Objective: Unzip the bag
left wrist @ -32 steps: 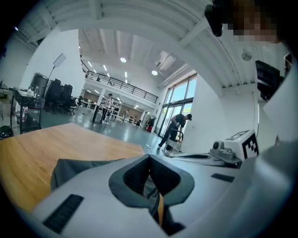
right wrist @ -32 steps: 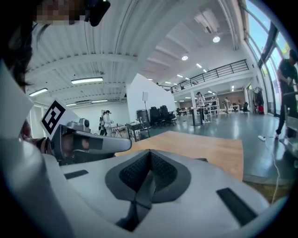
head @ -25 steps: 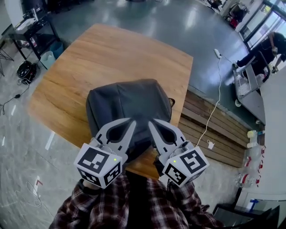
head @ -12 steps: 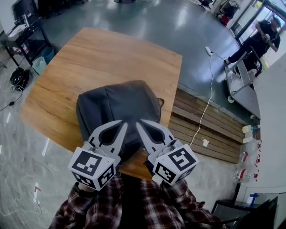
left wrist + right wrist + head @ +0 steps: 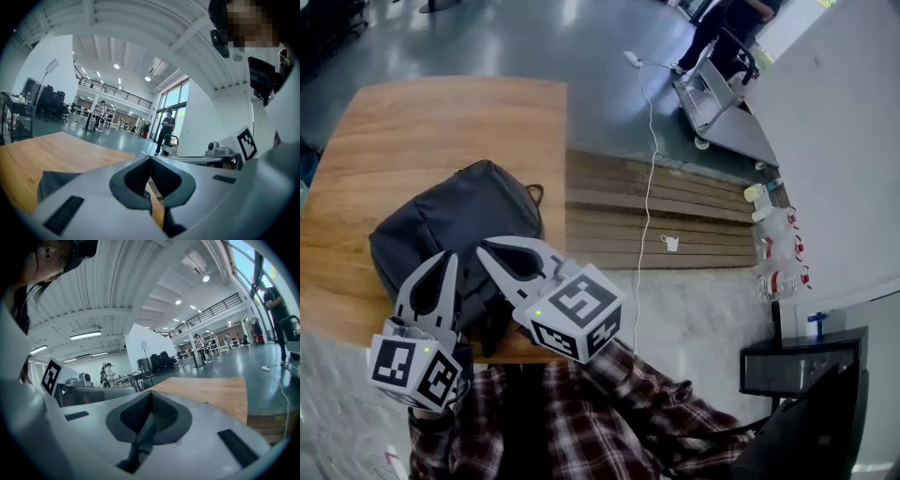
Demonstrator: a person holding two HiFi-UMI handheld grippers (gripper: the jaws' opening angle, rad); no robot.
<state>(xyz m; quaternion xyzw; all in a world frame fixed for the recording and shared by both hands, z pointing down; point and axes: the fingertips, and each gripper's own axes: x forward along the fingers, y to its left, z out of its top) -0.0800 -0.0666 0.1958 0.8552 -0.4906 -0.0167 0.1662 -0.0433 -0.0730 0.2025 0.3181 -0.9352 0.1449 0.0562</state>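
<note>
The wooden table point(image 5: 422, 122) is spreading out ahead of both pairs of jaws and far past them. To the right of the right jaws, off the table's edge, a slatted wooden platform point(image 5: 675, 220) is lying on the floor.

The dark grey bag point(image 5: 455, 220) is lying on the near part of the table. It is directly under and just ahead of both pairs of jaw tips. Its long axis seems to be running slantwise across the jaws' line, from the left of the left jaws to a small handle loop point(image 5: 532, 193) ahead and right of the right jaws.

The left gripper point(image 5: 448, 258) is hanging over the bag's near side. In its own view its jaws are pressing together, with nothing between them. The grey cloth is showing low and to the left of them there.

The right gripper point(image 5: 484, 247) is hanging just beside the left gripper. Its jaws are also lying together and holding nothing.

I am not seeing any zip or puller in these views, so the unzipping is not yet beginning. In my judgement the right gripper is the nearer one to the handle end. Both pairs of jaws are needing to open before anything can be gripped.
</note>
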